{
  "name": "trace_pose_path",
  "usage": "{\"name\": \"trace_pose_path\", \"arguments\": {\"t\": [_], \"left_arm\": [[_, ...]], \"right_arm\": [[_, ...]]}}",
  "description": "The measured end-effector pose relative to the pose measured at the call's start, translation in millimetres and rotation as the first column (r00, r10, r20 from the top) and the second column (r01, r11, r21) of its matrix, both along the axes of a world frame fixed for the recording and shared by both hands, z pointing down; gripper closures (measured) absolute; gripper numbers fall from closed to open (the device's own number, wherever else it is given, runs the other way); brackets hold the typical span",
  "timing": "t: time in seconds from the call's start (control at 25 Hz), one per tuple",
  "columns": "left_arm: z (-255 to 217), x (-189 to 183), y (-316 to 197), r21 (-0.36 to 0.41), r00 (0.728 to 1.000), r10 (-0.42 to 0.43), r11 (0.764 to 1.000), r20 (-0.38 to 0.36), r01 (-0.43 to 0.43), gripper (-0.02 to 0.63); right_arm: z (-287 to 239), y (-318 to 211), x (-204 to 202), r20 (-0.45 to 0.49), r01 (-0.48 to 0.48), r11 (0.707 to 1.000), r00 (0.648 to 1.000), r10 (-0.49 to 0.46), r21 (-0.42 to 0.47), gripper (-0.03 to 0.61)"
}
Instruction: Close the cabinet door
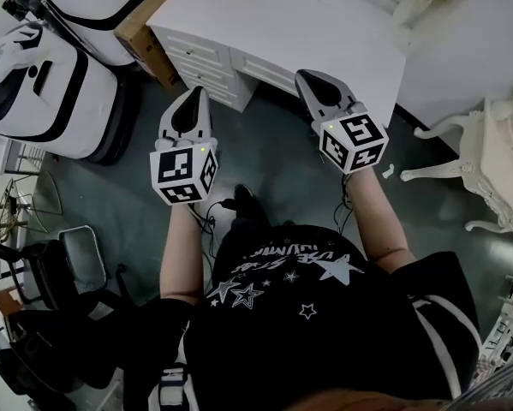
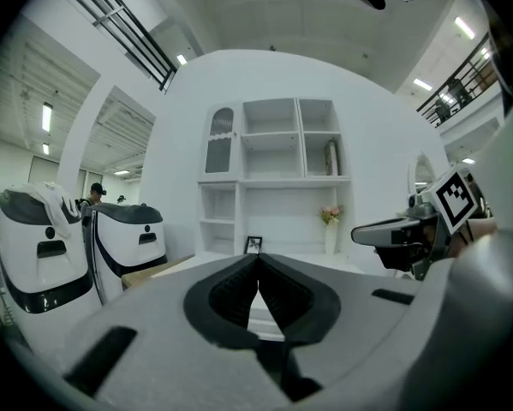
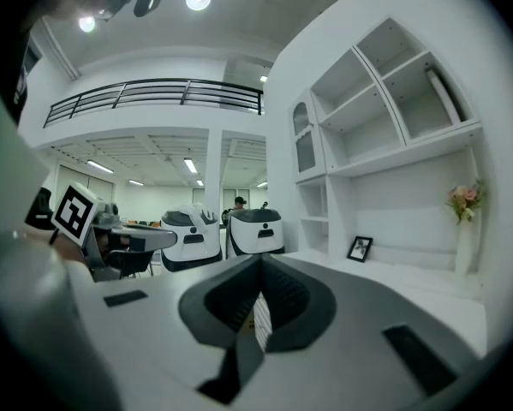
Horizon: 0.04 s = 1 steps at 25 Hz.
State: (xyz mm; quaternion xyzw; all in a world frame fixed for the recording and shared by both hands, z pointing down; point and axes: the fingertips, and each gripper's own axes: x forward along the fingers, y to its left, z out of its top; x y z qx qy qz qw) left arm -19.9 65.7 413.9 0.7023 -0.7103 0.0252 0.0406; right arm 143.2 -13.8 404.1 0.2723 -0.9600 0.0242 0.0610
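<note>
left claw [image 1: 194, 95], right claw [image 1: 311, 79] pressed together, empty; desk [image 1: 282, 15] edge near ahead.

White arched cabinet door [image 2: 222, 140] at shelf unit's [image 2: 273, 181] upper left.

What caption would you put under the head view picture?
The left gripper and right gripper, both shut and empty, point toward a white desk.

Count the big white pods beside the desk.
2. One pod at the head view's left edge, the other above it at the top edge. More may be hidden.
</note>
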Motion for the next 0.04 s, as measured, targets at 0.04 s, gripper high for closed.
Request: {"name": "trace_pose_path", "arguments": {"t": [0.04], "left_arm": [[0.3, 12.3, 6.2, -0.001, 1.0, 0.0, 1.0, 0.003, 0.0, 0.604]], "right_arm": [[0.4, 5.8, 11.4, 0.004, 0.003, 1.0, 1.0, -0.003, 0.0, 0.574]]}}
